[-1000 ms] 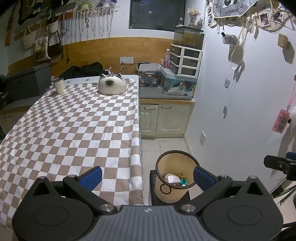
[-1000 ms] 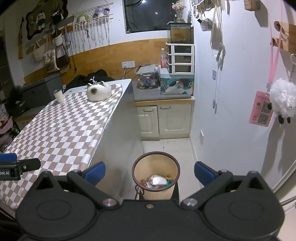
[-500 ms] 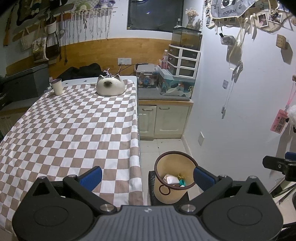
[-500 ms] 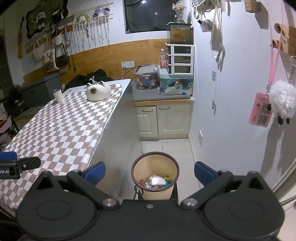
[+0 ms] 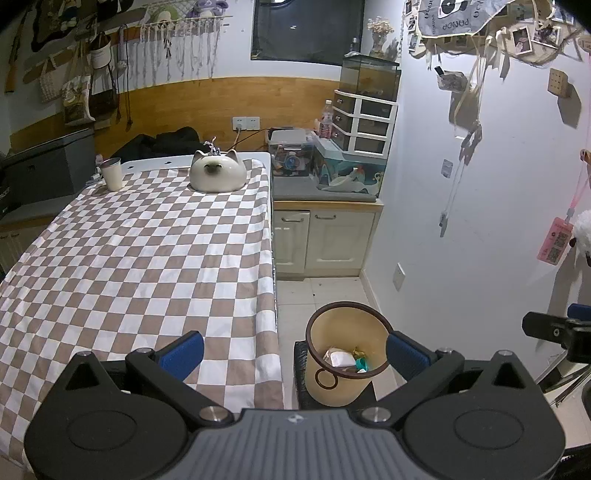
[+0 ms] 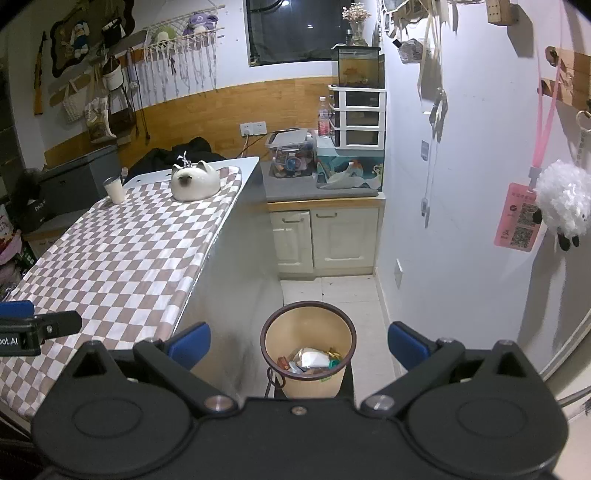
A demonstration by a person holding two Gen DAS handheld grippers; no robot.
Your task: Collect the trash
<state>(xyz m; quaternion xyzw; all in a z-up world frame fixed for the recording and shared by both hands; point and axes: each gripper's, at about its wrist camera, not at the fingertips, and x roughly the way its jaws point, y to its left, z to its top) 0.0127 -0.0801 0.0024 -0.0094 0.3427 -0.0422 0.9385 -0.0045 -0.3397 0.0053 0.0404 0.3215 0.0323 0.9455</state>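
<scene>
Bin [image 6: 308, 347] on the floor beside the checkered desk [image 5: 147, 258], trash [image 6: 310, 360] lying in its bottom, left claw [image 5: 293, 350] wide and empty, right claw [image 6: 299, 341] wide and empty above the bin, cup [image 5: 112, 173] and cat-shaped pot [image 5: 218, 176] at the desk's far end.

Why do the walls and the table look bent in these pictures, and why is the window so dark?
Left wrist view: the fisheye lens bows the checkered tablecloth and the right wall, and the corners go black. Right wrist view: same bending, strongest at the edges; the window is black with small glints of reflected light, so the room is lit from indoors; the trash bin is sharp and casts little shadow.
</scene>
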